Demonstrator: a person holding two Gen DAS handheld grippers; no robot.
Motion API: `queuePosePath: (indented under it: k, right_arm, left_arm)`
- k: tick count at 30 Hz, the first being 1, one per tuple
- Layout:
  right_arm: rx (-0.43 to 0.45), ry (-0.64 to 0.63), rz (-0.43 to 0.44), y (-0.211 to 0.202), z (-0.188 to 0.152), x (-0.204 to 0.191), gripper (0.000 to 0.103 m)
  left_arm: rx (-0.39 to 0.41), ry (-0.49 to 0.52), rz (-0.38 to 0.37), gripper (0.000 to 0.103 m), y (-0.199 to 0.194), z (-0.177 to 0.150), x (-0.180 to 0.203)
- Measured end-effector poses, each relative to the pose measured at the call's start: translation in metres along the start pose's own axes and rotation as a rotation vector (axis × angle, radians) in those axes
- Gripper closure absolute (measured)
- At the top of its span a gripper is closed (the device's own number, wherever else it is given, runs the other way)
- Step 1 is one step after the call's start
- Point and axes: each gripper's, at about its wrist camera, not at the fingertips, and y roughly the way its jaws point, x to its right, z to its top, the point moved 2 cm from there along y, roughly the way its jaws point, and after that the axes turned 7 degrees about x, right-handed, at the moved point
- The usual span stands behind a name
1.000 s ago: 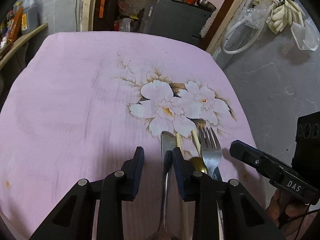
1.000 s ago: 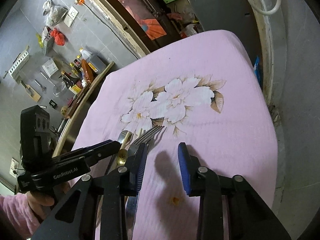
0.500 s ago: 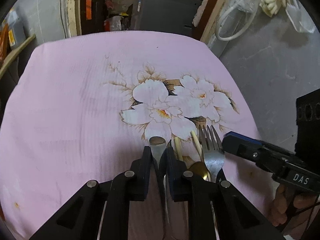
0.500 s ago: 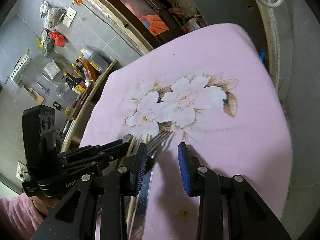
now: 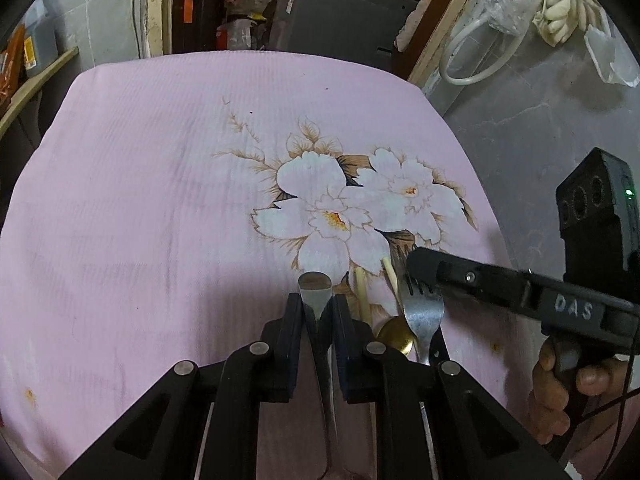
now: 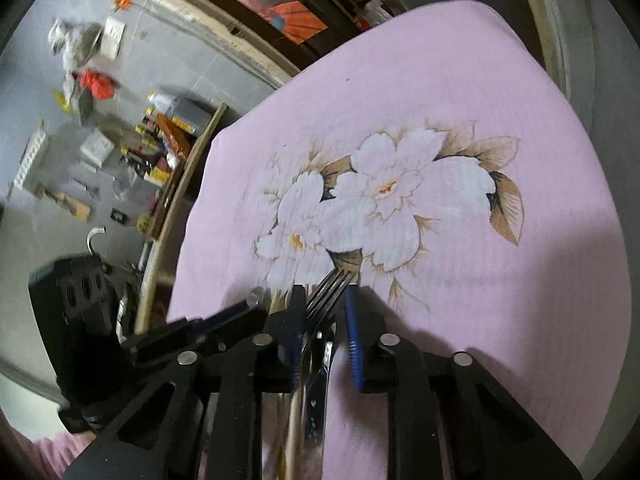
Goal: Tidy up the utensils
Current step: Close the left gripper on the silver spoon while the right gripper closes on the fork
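On the tabletop [image 5: 160, 220], draped in a pink flowered cloth [image 6: 480, 120], the utensils are seen bunched at the near edge. The left tool [image 5: 316, 312] is pinched tight on a metal handle [image 5: 315, 285], its rounded end poking out past the pads; those jaws have just been closing. Beside it lie two pale chopsticks [image 5: 362, 292] and a gold spoon [image 5: 394, 332]. The fork [image 6: 330, 288] is caught between the jaws of the right tool [image 6: 322, 296], which have just been closing, its tines pointing toward the printed blossoms. A hand [image 5: 560, 392] is seen gripping the right tool's handle.
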Motion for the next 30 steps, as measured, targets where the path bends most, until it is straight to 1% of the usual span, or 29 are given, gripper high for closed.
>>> queuePosePath:
  k: [2, 10, 14, 17, 24, 30]
  right_arm:
    - [0.004, 0.026, 0.007, 0.0, 0.0, 0.002, 0.092]
    - [-0.001, 0.023, 0.005, -0.007, -0.01, -0.008, 0.094]
    - [0.0, 0.028, 0.019, -0.017, -0.012, -0.011, 0.095]
    - [0.005, 0.02, 0.026, -0.026, -0.013, -0.017, 0.097]
    - [0.051, -0.004, 0.057, -0.056, -0.017, -0.038, 0.1]
    - [0.099, -0.065, 0.034, -0.08, -0.029, -0.058, 0.1]
  left_arm:
    - [0.002, -0.007, -0.009, 0.089, -0.003, -0.001, 0.0]
    - [0.008, 0.008, -0.023, 0.089, -0.016, -0.006, 0.006]
    - [0.051, 0.025, -0.015, 0.089, -0.033, -0.007, 0.012]
    - [0.084, 0.026, -0.024, 0.089, -0.048, -0.007, 0.014]
    - [0.172, 0.045, -0.04, 0.089, -0.091, -0.012, 0.018]
    - [0.226, 0.076, -0.069, 0.089, -0.123, -0.024, 0.018]
